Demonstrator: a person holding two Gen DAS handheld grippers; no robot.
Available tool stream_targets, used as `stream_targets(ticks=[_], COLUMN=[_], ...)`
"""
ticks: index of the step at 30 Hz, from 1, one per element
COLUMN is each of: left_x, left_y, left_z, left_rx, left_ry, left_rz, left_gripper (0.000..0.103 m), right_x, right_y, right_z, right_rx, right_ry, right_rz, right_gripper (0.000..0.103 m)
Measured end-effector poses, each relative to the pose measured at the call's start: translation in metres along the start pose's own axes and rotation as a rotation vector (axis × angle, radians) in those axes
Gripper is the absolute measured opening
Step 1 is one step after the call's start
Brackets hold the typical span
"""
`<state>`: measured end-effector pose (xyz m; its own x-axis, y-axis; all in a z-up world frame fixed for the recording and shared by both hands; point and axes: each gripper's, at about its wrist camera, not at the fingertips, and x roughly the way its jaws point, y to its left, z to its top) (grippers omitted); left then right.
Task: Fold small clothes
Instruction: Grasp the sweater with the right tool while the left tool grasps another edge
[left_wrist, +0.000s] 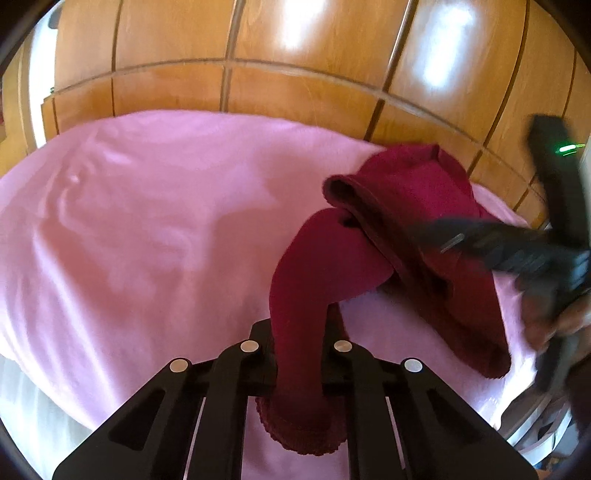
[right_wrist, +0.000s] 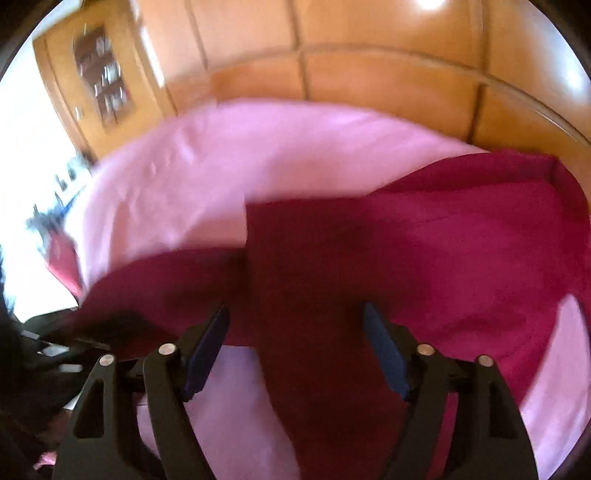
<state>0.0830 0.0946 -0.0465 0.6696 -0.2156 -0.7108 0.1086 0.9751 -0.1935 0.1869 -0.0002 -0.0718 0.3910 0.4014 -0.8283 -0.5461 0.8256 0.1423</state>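
- A glossy orange-brown wooden wardrobe wall (left_wrist: 295, 55) is filling the top of both views.
- A pale pink bed sheet (left_wrist: 147, 221) is spreading across the middle of both frames, serving as the folding surface.
- The dark red knitted garment (left_wrist: 406, 192) is lying crumpled at the right of the left wrist view, one narrow strip of it stretching down to the bottom centre.
- The left tongs (left_wrist: 299, 369) are pinching that strip, pressed together on it, probably to anchor or lift one end.
- The right tongs (right_wrist: 295, 350), at the bottom centre of their own view, are standing spread, with red cloth lying between the pads (right_wrist: 384, 350) but not squeezed, likely lining up for a second grip.
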Motion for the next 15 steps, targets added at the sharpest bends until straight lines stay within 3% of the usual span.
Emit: stream_targets(ticks=[1,2,4,8,12,15], left_x=[-0.005,-0.009,-0.015,-0.025,-0.034,-0.029], left_y=[0.002,0.003,0.007,0.032,0.067,0.085], left_z=[0.003,0.006,0.011,0.032,0.062,0.093], left_rx=[0.004,0.015,0.019,-0.036,-0.129,-0.148], left_ry=[-0.011,-0.021,-0.029,-0.069,-0.13,-0.156], left_rz=[-0.003,-0.004,-0.015,-0.021,-0.003,0.061], left_gripper=[0.008,0.008,0.008,0.008,0.008,0.008], right_x=[0.009,0.011,-0.007,-0.089,-0.177,-0.223], right_y=[0.002,-0.001,-0.022,-0.06,-0.126,-0.175], right_z=[-0.001,-0.004,-0.005,-0.021,-0.062,-0.103], right_rx=[-0.008,0.003,0.068,0.116,0.251,0.371], right_ry=[0.012,0.018,-0.019,-0.154,-0.241,-0.261], right_rz=[-0.042,-0.062,-0.017,-0.101,-0.229,-0.364], right_gripper=[0.024,0.014,0.012,0.011,0.011,0.011])
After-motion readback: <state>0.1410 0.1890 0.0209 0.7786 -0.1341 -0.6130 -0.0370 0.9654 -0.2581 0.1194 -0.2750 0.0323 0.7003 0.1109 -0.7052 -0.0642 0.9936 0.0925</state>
